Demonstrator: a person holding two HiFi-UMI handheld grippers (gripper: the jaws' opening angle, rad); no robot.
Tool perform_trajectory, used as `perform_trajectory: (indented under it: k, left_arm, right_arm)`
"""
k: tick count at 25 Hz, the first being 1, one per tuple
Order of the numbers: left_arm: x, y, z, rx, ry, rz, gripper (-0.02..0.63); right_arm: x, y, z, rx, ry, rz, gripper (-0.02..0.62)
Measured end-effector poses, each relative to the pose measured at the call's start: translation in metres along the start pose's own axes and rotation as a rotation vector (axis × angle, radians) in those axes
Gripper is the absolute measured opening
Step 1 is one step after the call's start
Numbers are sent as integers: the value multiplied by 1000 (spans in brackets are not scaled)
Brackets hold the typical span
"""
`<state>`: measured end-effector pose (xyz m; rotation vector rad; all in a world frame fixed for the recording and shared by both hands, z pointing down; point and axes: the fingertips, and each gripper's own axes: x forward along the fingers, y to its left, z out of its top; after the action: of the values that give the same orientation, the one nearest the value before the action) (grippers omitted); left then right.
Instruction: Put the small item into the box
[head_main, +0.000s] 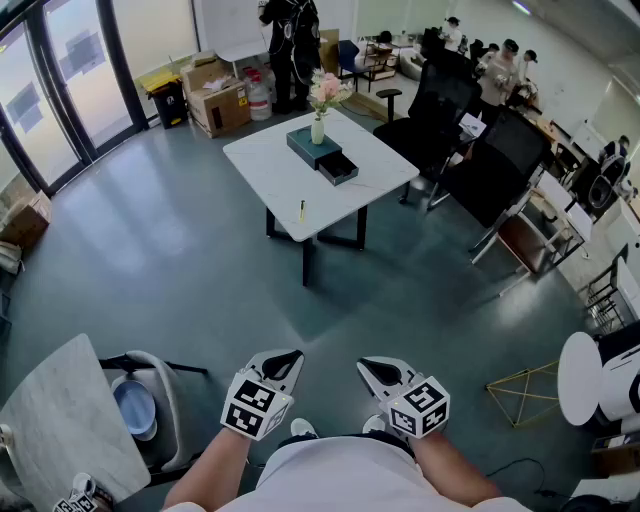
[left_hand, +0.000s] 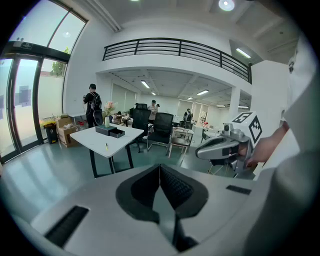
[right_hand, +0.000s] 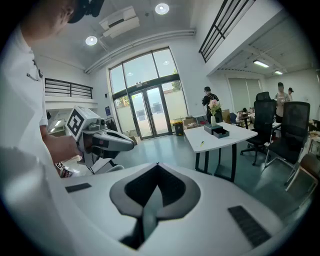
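Note:
A small yellow item (head_main: 301, 210) lies near the front edge of a white table (head_main: 270, 165) across the room. Farther back on that table sits a dark box (head_main: 316, 145) with its drawer (head_main: 338, 168) pulled open, beside a vase of flowers (head_main: 319, 112). My left gripper (head_main: 285, 362) and right gripper (head_main: 378, 372) are held side by side low in front of me, far from the table. Both are shut and hold nothing. The left gripper view shows shut jaws (left_hand: 160, 167), the item (left_hand: 106, 147) and the box (left_hand: 110, 131). The right gripper view shows shut jaws (right_hand: 157, 165) and the item (right_hand: 202, 144).
Grey floor stretches between me and the table. Black office chairs (head_main: 470, 150) stand to its right, cardboard boxes (head_main: 218, 100) and a standing person (head_main: 290, 40) behind it. A marble-topped table (head_main: 60, 430) and a chair (head_main: 140, 400) are at my left. Glass doors (head_main: 40, 100) line the left wall.

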<state>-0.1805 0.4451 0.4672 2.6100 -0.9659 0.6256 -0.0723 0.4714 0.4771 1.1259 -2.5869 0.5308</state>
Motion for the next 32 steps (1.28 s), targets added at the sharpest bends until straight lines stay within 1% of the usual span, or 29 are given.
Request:
perform_trajectory:
  k: [10, 15, 18, 21, 26, 32]
  left_arm:
    - [-12, 5, -10, 4, 0, -20, 17]
    - [-13, 9, -20, -1, 18, -29, 17]
    - [-8, 9, -26, -3, 31, -31, 17]
    - [0, 16, -27, -16, 41, -26, 17]
    - [13, 25, -15, -44, 26, -27, 17]
    - [42, 58, 3, -87, 34, 24, 17]
  right_arm:
    - [5, 14, -5, 10, 1, -27, 15]
    - [8, 19, -6, 30, -8, -36, 15]
    - [10, 13, -6, 58, -7, -36, 15]
    - [19, 9, -5, 67, 6, -15, 15]
    - [36, -5, 6, 42, -1, 10, 15]
    - [74, -44, 37, 1, -19, 71, 15]
